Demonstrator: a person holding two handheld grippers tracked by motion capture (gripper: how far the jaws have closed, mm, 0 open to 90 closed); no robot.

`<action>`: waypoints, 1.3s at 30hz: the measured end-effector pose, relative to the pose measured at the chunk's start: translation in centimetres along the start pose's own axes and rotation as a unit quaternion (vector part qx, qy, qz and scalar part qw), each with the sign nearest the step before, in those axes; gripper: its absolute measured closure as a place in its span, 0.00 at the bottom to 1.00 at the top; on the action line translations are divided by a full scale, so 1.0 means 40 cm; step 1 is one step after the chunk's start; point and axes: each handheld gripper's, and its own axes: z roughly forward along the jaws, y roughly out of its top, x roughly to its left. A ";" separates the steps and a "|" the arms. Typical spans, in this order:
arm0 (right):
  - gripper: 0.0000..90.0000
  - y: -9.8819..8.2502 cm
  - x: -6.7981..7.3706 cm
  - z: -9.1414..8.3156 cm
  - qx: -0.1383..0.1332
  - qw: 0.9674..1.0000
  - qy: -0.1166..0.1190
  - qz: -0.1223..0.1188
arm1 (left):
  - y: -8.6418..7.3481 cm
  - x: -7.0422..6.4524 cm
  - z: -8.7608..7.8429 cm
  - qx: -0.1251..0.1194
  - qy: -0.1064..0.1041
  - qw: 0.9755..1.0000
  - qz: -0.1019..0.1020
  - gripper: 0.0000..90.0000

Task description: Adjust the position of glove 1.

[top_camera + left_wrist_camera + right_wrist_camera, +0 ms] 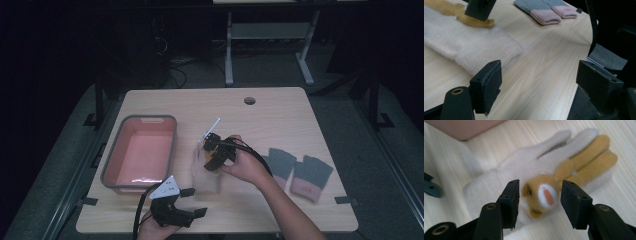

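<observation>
Cream glove (506,177) with a tan bear face lies flat on the table (280,115), beside the pink bin (112,160), not yet binned. Right hand-held gripper (539,197) straddles it, jaws apart, gripping nothing. Left hand-held gripper (539,82) waits open and empty.

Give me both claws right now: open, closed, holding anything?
Left claw: open, nothing between its jaws, low over the table.
Right claw: open over the cream glove, jaws either side of its bear patch, not gripping.
</observation>
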 end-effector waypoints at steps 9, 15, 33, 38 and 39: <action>0.50 0.048 0.026 0.008 0.003 1.000 -0.009 -0.022 | 0.001 -0.001 0.000 0.000 0.000 1.000 0.004 0.23; 0.46 0.084 0.051 0.047 0.024 0.999 -0.016 -0.040 | 0.001 0.000 -0.002 -0.003 -0.001 1.000 0.002 0.23; 0.46 0.059 0.046 0.103 0.072 0.992 -0.062 -0.081 | 0.002 -0.002 -0.006 -0.006 -0.005 1.000 -0.004 0.23; 0.45 0.028 0.027 0.088 0.072 0.993 -0.060 -0.073 | 0.003 -0.004 0.000 -0.004 -0.006 1.000 -0.006 0.23; 0.45 0.014 0.017 0.081 0.073 0.993 -0.059 -0.070 | 0.004 -0.005 0.005 -0.001 -0.007 1.000 -0.006 0.23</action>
